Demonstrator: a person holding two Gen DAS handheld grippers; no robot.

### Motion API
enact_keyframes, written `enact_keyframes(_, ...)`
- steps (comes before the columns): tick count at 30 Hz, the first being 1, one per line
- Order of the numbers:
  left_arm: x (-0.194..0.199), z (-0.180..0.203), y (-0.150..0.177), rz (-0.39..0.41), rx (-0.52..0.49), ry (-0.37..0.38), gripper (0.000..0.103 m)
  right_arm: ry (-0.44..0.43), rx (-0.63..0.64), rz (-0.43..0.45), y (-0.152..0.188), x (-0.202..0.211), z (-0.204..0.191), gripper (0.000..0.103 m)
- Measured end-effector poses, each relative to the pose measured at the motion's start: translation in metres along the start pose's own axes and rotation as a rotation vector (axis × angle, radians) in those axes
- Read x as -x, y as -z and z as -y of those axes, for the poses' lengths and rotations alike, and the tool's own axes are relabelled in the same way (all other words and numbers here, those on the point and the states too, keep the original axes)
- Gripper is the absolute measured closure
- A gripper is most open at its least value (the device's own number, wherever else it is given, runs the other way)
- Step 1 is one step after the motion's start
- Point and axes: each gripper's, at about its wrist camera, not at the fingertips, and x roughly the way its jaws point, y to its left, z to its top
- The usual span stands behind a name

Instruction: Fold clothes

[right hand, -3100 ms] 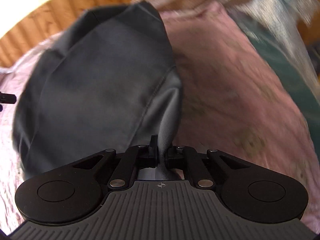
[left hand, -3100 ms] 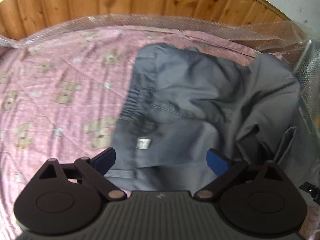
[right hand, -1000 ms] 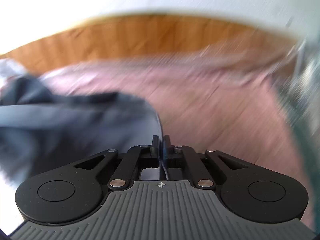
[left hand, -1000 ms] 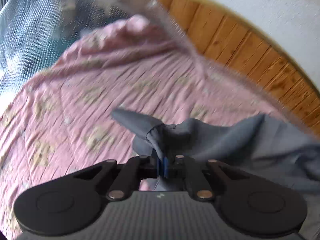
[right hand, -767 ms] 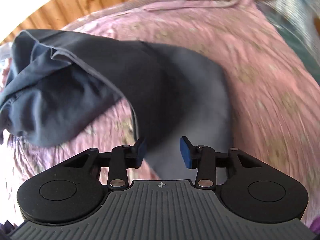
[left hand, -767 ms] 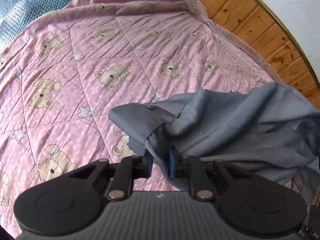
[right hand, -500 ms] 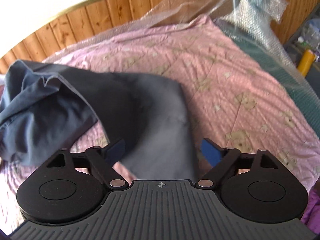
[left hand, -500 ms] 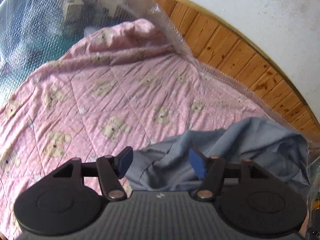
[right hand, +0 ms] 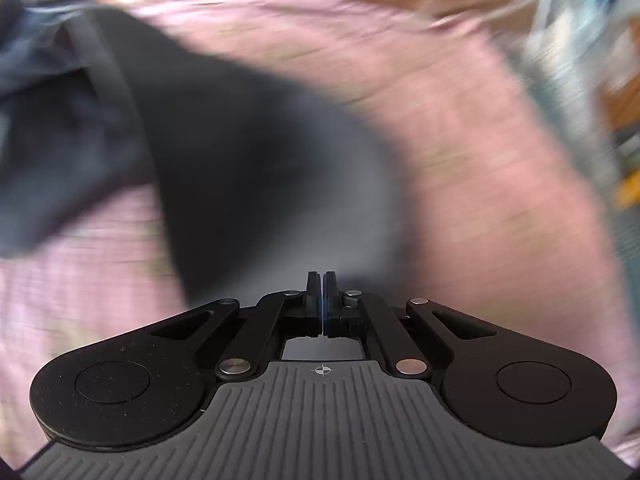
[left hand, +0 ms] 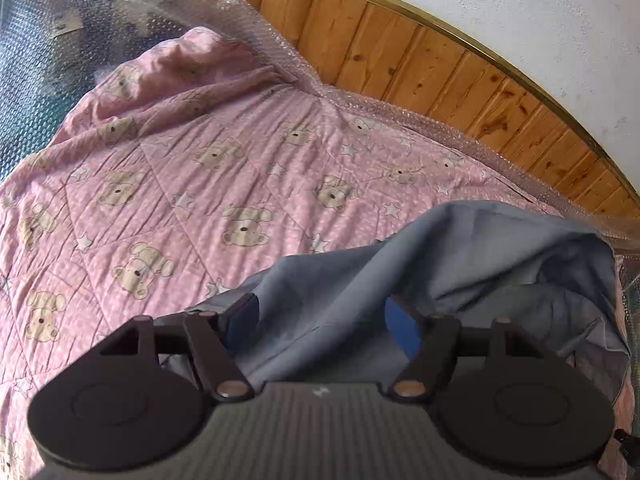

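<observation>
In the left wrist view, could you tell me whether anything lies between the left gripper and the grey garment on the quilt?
Nothing visible does. The left gripper hangs over the grey garment, its jaws opening with cloth showing between them but no pad pressing it. Only the pink quilt lies around the garment.

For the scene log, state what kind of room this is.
Probably a bedroom: a pink quilted bedspread with teddy bears and stars covers a bed, knotty wooden wall panelling runs behind it, and a crumpled grey garment lies on top.
</observation>
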Motion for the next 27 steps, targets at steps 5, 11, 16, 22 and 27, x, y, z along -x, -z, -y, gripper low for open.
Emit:
enact_keyframes(5,-0.040,0.047,-0.040,-0.034,0.031,0.112,0.010,0.100,-0.077,0.003,-0.002,0.003,0.086,0.087)
enact_keyframes(11,-0.099,0.110,-0.062,-0.142,-0.009,0.239,0.000,-0.284,-0.181,-0.005,0.002,0.009,0.057,0.001)
enact_keyframes(16,-0.138,0.147,-0.035,-0.198,-0.203,0.112,0.103,-0.339,-0.194,-0.173,0.039,-0.028,0.018,0.065)
enact_keyframes(22,-0.006,0.112,-0.085,0.214,-0.017,0.129,0.103,-0.389,-0.191,0.102,-0.035,0.048,0.069,0.101)
enact_keyframes(27,0.063,0.128,-0.145,0.380,-0.100,0.186,0.103,-0.251,-0.230,0.295,-0.144,0.084,0.130,0.101)
